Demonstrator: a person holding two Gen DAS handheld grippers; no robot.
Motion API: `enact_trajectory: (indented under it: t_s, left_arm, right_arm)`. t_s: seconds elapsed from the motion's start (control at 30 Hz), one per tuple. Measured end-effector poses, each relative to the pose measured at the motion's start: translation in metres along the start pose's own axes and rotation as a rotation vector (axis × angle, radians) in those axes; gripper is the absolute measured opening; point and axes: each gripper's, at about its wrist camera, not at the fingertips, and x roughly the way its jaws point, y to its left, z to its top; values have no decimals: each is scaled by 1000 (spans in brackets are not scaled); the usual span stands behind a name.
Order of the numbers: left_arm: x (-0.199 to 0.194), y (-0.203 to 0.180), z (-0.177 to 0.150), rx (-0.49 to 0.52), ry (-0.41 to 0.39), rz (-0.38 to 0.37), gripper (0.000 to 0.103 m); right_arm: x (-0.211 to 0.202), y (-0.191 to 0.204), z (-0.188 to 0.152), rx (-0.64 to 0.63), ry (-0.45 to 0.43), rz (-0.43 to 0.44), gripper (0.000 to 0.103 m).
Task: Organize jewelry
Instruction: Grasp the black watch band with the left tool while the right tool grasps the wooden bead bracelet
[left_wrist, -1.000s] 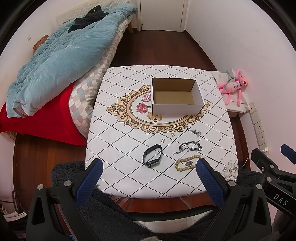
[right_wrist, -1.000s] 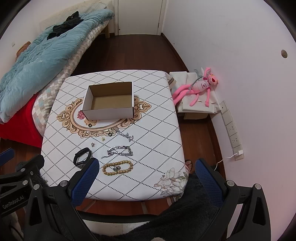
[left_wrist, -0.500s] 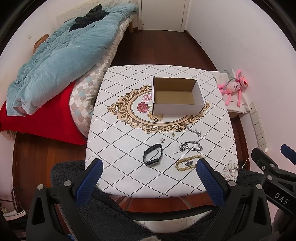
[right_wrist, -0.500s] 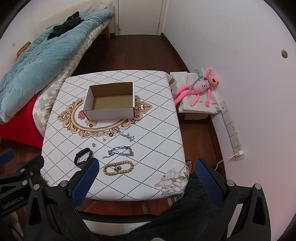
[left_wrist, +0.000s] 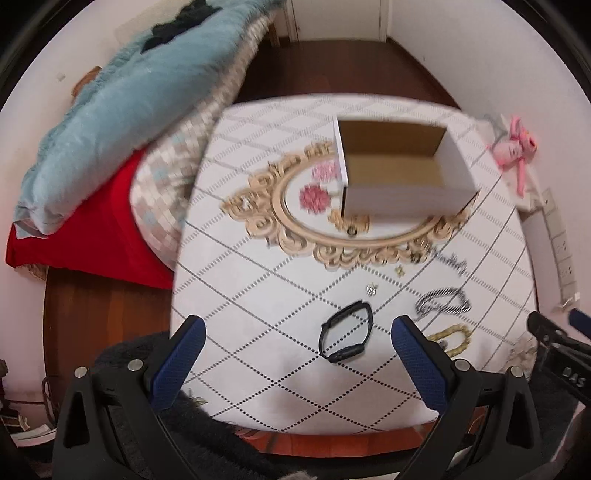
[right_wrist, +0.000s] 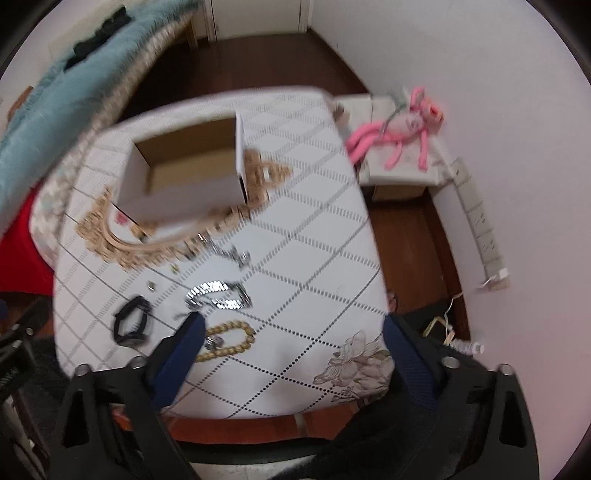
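Both grippers reach for the jewelry, and nothing is picked up yet.

The left gripper (left_wrist: 295, 347) is wide open and holds nothing; the black band (left_wrist: 347, 336) lies on the table (left_wrist: 258, 280) between its fingers, a bit ahead of them. The right gripper (right_wrist: 291, 343) is wide open and empty too; the bead bracelet (right_wrist: 229, 339) lies just beside its left finger (right_wrist: 181, 354). The box (left_wrist: 399, 173) is open and looks empty. All the jewelry lies on the near side of the box: the silver chain (left_wrist: 443, 302) sits between the box and the beads, and some tiny pieces (left_wrist: 371, 290) lie nearer the box. I think the first pick is starting. Next, a gripper should come down over one piece, close on it, and carry it to the box.
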Motion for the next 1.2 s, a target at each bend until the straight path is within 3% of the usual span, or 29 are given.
enact_trajectory:
  t_s: [0.13, 0.37, 0.67, 0.77, 0.87, 0.97, 1.07, 1.2]
  left_arm:
    - [35, -5, -13, 15, 83, -27, 102]
    - [76, -16, -28, 30, 182, -76, 102]
    - [91, -37, -31, 121, 165, -74, 99]
    - [94, -41, -34, 140, 170, -72, 84]
    - [99, -43, -34, 148, 178, -73, 77]
    - [103, -46, -34, 153, 179, -71, 53]
    - [104, -44, -34, 137, 176, -87, 51]
    - [103, -47, -38, 134, 167, -92, 49]
  right_arm:
    - [46, 4, -11, 11, 94, 35, 73]
    - [93, 10, -30, 37, 176, 75, 68]
    - [114, 10, -33, 39, 212, 86, 63]
    - [117, 11, -30, 42, 215, 93, 57]
    - [122, 10, -24, 38, 219, 98, 50]
    - [124, 13, -22, 16, 217, 75, 44]
    - [123, 18, -22, -9, 217, 57, 42]
    - [117, 28, -25, -28, 200, 57, 30]
